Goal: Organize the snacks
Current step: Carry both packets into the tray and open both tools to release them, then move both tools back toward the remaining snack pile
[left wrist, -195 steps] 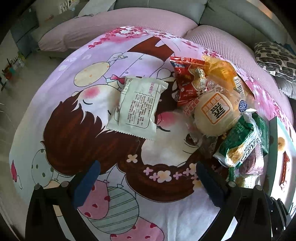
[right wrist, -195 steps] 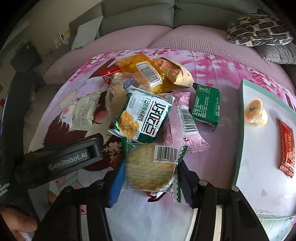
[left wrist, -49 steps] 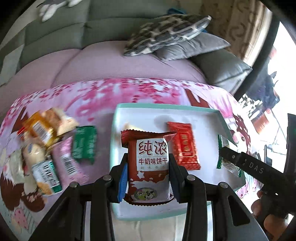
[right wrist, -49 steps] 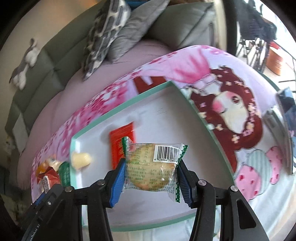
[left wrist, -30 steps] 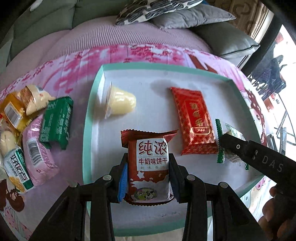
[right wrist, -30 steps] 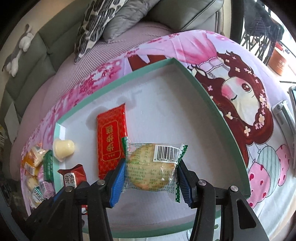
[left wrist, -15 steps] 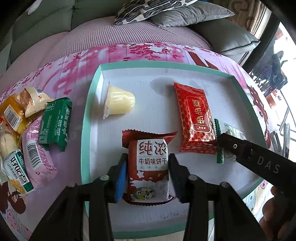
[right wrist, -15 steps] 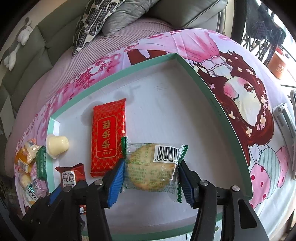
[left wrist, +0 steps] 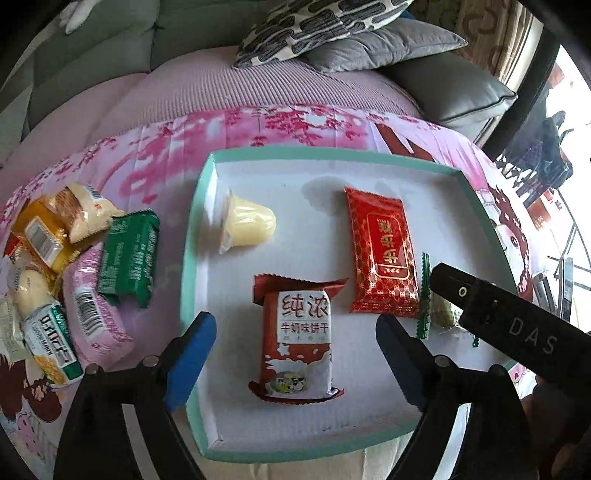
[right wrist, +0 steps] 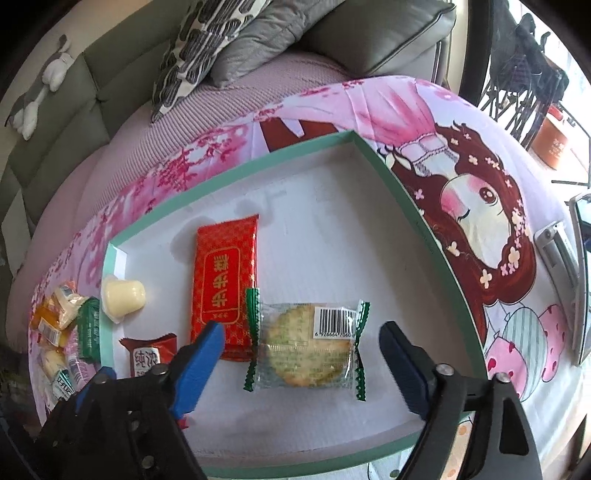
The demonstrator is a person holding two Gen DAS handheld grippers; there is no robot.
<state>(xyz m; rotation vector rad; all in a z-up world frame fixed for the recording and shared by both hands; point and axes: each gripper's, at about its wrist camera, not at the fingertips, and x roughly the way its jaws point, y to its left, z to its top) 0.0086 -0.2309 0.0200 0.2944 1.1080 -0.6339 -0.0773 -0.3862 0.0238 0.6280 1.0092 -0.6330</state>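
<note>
A white tray with a teal rim lies on the pink cartoon cloth. A brown-red milk biscuit packet rests on the tray floor between the pads of my left gripper, whose jaws are opening and stand clear of it. A round cracker in a clear green-edged wrapper lies flat between the pads of my right gripper, also opening and not touching it. A red packet and a yellow jelly cup sit further back in the tray.
Left of the tray a heap of loose snacks lies on the cloth: a green packet, a pink packet, orange and cream ones. Cushions and a grey sofa back stand behind. A silver device lies right of the tray.
Both grippers have spread their jaws wide and let go. The biscuit packet and the cracker now lie loose on the tray floor. Neither hand has shifted much.
</note>
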